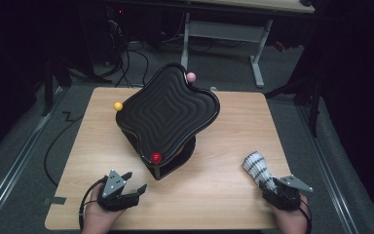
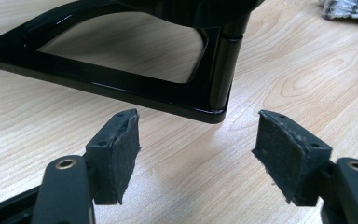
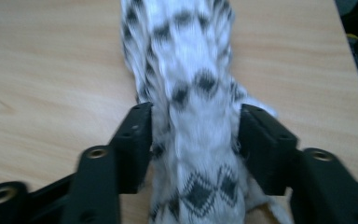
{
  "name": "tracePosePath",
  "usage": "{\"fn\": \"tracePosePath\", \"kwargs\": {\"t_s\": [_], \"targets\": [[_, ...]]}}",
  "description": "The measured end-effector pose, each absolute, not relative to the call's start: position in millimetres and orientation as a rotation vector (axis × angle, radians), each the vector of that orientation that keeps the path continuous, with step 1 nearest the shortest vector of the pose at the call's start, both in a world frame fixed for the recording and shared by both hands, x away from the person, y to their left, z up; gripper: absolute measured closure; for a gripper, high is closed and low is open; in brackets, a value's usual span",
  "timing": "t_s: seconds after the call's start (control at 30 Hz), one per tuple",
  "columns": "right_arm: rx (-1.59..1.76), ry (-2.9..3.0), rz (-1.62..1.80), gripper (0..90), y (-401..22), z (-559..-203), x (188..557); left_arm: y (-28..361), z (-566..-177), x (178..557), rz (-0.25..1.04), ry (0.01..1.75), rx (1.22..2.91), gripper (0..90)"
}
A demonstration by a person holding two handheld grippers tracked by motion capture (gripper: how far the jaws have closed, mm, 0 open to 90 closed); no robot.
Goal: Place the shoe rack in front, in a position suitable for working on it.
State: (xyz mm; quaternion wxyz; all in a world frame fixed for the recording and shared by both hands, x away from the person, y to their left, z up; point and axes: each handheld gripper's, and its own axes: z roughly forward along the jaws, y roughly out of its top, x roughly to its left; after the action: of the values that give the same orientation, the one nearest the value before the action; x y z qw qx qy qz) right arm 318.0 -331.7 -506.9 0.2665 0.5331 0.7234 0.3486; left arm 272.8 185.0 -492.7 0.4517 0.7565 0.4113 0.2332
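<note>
Near the front left corner of the tabletop (image 1: 214, 195), the left gripper (image 1: 135, 182) rests in a hand with its jaws spread and nothing between them; the left gripper view shows what the high view cannot, namely the glossy black base frame (image 2: 121, 86) of the stand just beyond the pads (image 2: 121, 154), with bare wood between. At the tabletop's centre the black wavy tray (image 1: 168, 109) sits tilted on that stand, a yellow ball (image 1: 118, 106) at its left rim, a red ball (image 1: 156, 157) at its near rim and a pink ball (image 1: 191, 77) at its far rim. The surface is pale wood grain; around it lie grey carpet, floor cables and a second table's legs in a dark room. Near the front right corner, the right gripper (image 1: 271, 184) straddles the black-and-white knitted sock (image 1: 258, 168), which stretches away from it across the wood; the right gripper view shows the jaws parted on either side of the sock (image 3: 191, 116), whose knit fills the gap.
</note>
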Motion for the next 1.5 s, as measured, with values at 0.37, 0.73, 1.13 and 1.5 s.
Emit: {"fn": "tracePosePath", "kwargs": {"t_s": [0.37,0.73,1.13,1.5], "targets": [[1.261,1.917,1.059,35.7,-305.7,-481.2,304.1,160.5,-490.3,288.6,0.607,1.008,1.881,34.7],[1.28,1.943,1.118,35.5,-305.7,-481.3,305.3,132.8,-496.0,307.3,0.696,1.013,1.92,58.0],[1.24,1.992,1.151,32.5,-285.9,-481.0,302.7,63.9,-503.2,311.0,0.66,0.882,1.948,71.8],[1.191,2.074,1.167,23.7,-276.0,-483.3,302.6,67.0,-501.2,301.6,0.603,0.85,1.988,48.8]]}}
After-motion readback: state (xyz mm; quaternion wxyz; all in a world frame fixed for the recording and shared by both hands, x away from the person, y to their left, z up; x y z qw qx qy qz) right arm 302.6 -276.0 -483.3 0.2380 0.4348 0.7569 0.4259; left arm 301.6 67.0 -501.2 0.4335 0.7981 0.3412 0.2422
